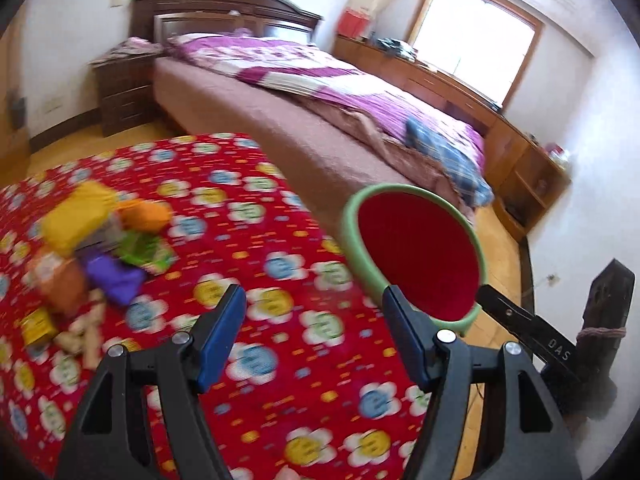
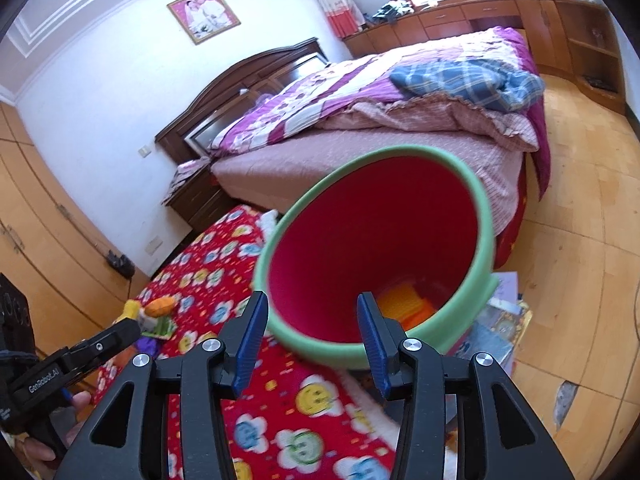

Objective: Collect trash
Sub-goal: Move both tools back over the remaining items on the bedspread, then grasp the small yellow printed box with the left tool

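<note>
A green bin with a red inside point(image 2: 376, 248) stands tilted just ahead of my right gripper point(image 2: 312, 338), which is open, its right finger over the near rim; yellow and orange trash point(image 2: 404, 304) lies at its bottom. The bin also shows in the left wrist view point(image 1: 416, 256) at the right. My left gripper point(image 1: 314, 332) is open and empty above the red flowered cloth point(image 1: 248, 240). A blurred pile of wrappers and packets point(image 1: 96, 248), yellow, orange, purple and green, lies on the cloth to its left, and shows small in the right wrist view point(image 2: 156, 316).
A bed with purple and pink covers point(image 1: 304, 92) runs along the far side of the cloth. A dark nightstand point(image 1: 124, 92) is at its head. Wooden cabinets point(image 2: 480, 16) line the wall under the window. Books or papers point(image 2: 496, 328) lie on the wooden floor beyond the bin.
</note>
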{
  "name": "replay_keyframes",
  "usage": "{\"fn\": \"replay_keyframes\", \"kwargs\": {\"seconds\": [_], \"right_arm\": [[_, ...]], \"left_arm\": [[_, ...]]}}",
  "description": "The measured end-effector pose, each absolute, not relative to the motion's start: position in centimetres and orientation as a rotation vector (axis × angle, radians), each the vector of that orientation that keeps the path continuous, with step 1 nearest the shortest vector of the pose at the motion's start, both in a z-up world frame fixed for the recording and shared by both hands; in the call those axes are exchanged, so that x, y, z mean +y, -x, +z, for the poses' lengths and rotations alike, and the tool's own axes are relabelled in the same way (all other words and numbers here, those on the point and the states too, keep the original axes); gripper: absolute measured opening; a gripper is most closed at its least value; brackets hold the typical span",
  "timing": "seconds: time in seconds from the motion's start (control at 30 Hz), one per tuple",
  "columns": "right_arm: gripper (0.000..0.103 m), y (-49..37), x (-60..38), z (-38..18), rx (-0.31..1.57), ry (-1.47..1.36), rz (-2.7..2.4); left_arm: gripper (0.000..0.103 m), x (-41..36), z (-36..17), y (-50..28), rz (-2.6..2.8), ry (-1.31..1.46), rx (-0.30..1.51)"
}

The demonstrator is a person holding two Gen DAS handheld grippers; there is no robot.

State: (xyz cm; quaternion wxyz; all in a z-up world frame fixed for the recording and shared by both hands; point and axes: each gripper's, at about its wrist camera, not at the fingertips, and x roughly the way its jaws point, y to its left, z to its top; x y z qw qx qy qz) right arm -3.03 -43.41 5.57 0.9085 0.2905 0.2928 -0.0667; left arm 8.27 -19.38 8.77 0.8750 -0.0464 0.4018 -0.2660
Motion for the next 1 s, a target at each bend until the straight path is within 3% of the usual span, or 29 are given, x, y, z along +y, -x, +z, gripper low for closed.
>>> {"fn": "replay_keyframes", "kwargs": {"seconds": [0.77, 1.0], "right_arm": [[0.048, 1.4, -33.1, 4.7, 0.724, -0.476, -0.034], [0.048, 0.7, -31.9, 3.4, 0.771, -0.461, -0.037]], "left_arm": [[0.070, 1.3, 4.6, -9.3, -0.111, 0.201, 0.881], [0.070, 2.8, 2.5, -11.3, -0.081, 0.230, 0.921]]}}
